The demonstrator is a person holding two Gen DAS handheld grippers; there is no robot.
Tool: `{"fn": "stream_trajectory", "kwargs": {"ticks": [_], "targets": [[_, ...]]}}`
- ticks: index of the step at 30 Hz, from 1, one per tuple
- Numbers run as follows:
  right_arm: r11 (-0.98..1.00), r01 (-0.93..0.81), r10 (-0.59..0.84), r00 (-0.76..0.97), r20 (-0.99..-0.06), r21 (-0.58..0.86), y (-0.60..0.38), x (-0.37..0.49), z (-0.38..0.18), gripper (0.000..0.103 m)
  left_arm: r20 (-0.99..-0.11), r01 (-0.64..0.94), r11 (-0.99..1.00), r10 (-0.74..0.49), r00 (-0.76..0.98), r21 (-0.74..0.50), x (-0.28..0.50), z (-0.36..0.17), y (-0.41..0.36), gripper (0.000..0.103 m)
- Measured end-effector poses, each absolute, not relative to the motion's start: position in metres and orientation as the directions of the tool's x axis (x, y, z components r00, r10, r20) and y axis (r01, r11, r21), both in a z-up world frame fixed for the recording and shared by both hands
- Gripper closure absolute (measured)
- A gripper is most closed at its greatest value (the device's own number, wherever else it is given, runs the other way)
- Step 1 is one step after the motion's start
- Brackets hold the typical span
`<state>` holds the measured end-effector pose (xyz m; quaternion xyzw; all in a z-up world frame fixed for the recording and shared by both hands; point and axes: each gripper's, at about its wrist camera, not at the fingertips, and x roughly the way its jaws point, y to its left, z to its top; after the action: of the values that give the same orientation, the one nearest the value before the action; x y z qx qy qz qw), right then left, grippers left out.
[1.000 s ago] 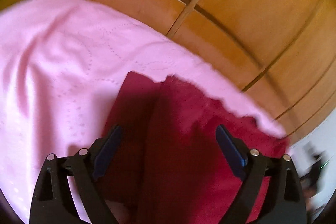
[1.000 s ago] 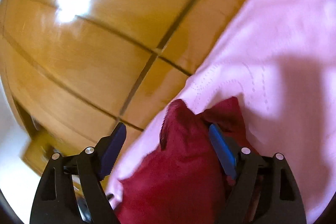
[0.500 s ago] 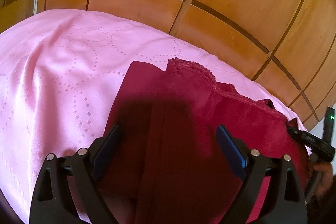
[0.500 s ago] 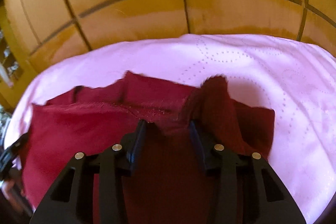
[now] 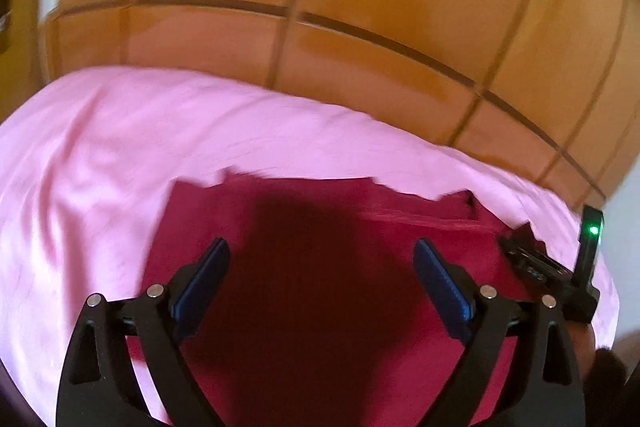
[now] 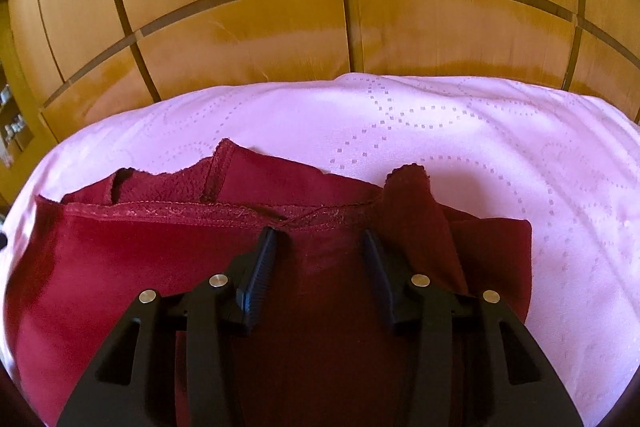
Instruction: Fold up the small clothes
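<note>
A dark red garment point(image 5: 320, 267) with a stitched, lace-trimmed edge lies on a pink cloth-covered table point(image 5: 120, 147). It also shows in the right wrist view point(image 6: 140, 259). My left gripper point(image 5: 322, 263) is open and wide above the middle of the garment, holding nothing. My right gripper point(image 6: 320, 247) stands partly open, with jaws apart just above the garment's hem point(image 6: 200, 213); a fold of fabric point(image 6: 412, 199) rises beside its right finger. The right gripper's body point(image 5: 560, 267), with a green light, shows at the right edge of the left wrist view.
A wooden panelled wall point(image 6: 320, 27) stands close behind the table point(image 6: 480, 147). The pink cloth has a dotted circle pattern. The table's rounded far edge runs just beyond the garment.
The right gripper has opened somewhat and let the hem go; the garment now lies flatter. The left gripper has swung right and moved over the garment's middle, still open.
</note>
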<state>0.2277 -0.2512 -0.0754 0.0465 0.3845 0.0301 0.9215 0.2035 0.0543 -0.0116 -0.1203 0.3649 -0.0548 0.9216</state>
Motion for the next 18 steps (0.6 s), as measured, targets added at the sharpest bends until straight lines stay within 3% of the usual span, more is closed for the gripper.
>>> {"fn": "stream_trajectory", "kwargs": {"ticks": [4, 8, 18], "targets": [[0.994, -0.019, 0.093, 0.705, -0.704, 0.111, -0.251, 0.227, -0.075, 0.058, -0.721, 0.064, 0.987, -0.152, 0.676, -0.148, 0.239, -0.029, 0.025, 0.010], [0.994, -0.019, 0.093, 0.705, -0.703, 0.112, -0.251, 0.227, -0.074, 0.058, -0.770, 0.013, 0.994, -0.089, 0.632, -0.104, 0.266, -0.058, 0.033, 0.011], [0.997, -0.019, 0.068, 0.696, -0.715, 0.076, -0.246, 0.233, -0.076, 0.056, -0.751, -0.083, 0.978, -0.093, 0.654, -0.193, 0.267, -0.077, 0.064, 0.014]]}}
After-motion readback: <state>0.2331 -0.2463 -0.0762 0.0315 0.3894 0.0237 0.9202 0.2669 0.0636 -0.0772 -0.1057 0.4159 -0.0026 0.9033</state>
